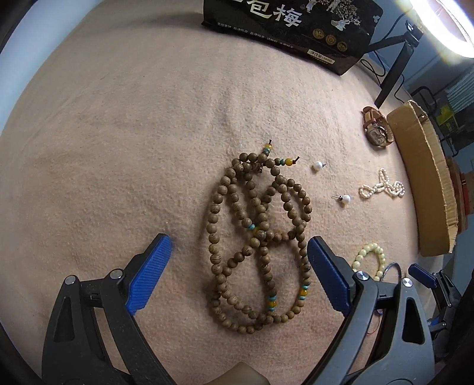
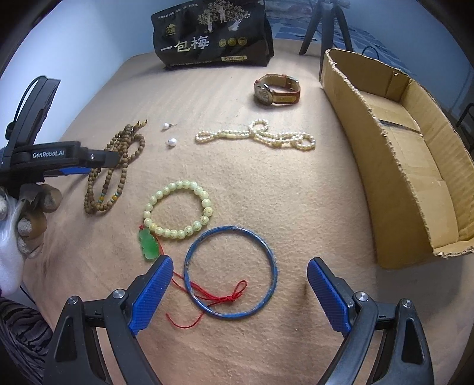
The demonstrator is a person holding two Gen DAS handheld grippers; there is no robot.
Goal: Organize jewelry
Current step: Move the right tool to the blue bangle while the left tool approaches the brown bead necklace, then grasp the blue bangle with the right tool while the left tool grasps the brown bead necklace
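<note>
A long brown wooden bead strand [image 1: 254,237] lies coiled on the beige cloth between the open fingers of my left gripper [image 1: 240,254]; it also shows in the right wrist view [image 2: 118,165]. My right gripper [image 2: 240,278] is open over a blue bangle [image 2: 231,272] with a red cord [image 2: 219,296] leading to a green jade pendant [image 2: 148,244]. A pale yellow bead bracelet [image 2: 177,213], a pearl necklace [image 2: 260,137], two pearl earrings [image 2: 170,134] and a brown-strap watch [image 2: 277,88] lie around.
An open cardboard box [image 2: 397,165] stands at the right. A black snack bag [image 2: 213,32] stands at the back. A tripod [image 2: 326,26] stands behind the box. The gloved hand holding the left gripper [image 2: 44,160] is at the left.
</note>
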